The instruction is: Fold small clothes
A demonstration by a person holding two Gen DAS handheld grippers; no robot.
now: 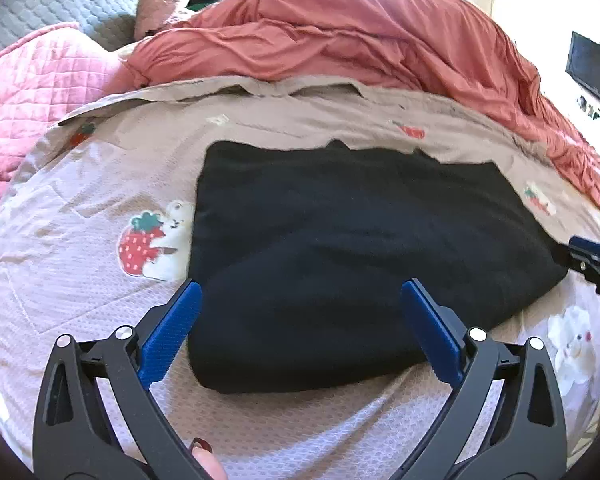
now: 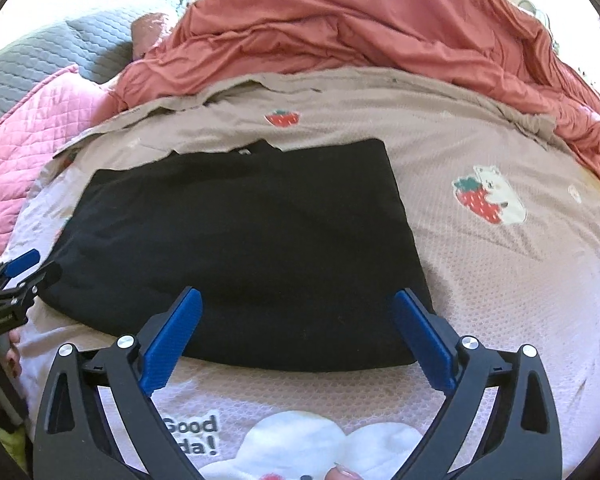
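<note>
Left wrist view: you are hovering the left tongs [image 1: 300,312] wide and empty over the near edge of the black garment [image 1: 340,248], lying folded flat on the bed [image 1: 80,320]. Right tongs [image 2: 296,320] are gaping likewise; next fold probably needs both gripping that edge.

- Near the black garment [image 1: 340,248], bare printed bedspread [image 1: 80,320] lies flat on either side: free passage.
- Far side: bunched red duvet [image 1: 360,40] and pink quilt [image 1: 28,92] block.
</note>
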